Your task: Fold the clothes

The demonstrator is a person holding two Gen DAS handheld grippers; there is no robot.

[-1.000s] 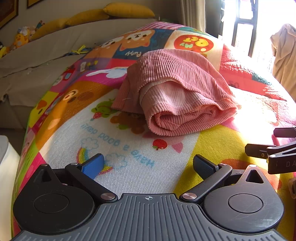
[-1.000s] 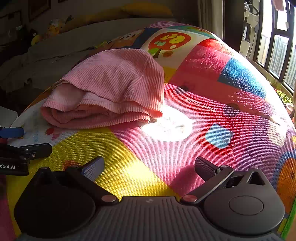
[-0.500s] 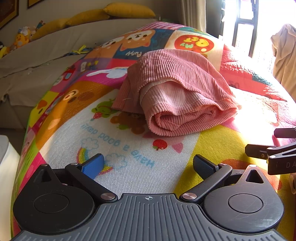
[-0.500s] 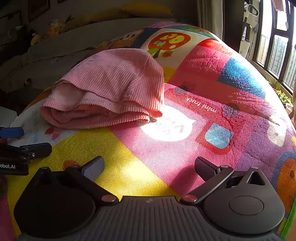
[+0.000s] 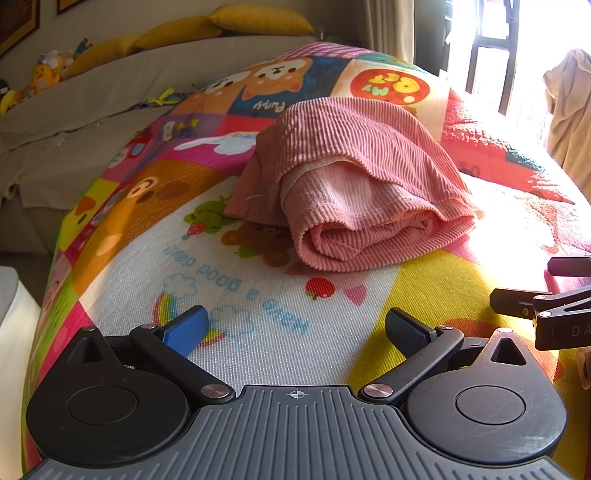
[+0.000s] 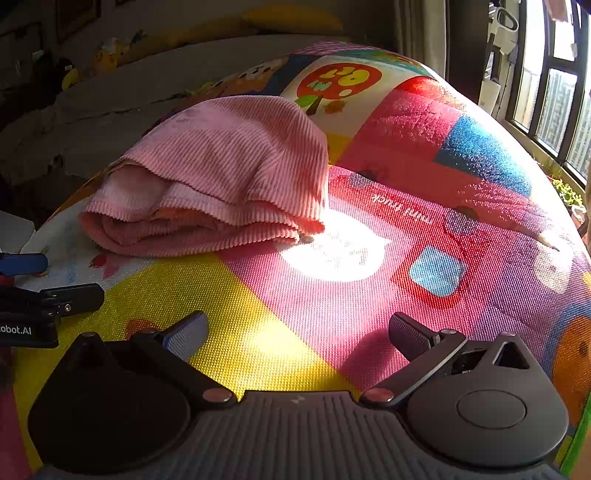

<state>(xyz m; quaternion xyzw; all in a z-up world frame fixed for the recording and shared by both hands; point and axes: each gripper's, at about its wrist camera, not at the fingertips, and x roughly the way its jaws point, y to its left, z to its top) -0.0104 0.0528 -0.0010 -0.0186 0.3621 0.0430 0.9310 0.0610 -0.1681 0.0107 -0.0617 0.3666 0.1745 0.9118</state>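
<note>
I see the pink garment bundled in layers on the mat, ahead between both released, empty grippers: right of my left gripper, left of my right gripper.

One folded pink ribbed garment, one cartoon play mat, three yellow cushions, two grippers: left gripper, right gripper.

Cartoon-print play mat under folded pink garment.
</note>
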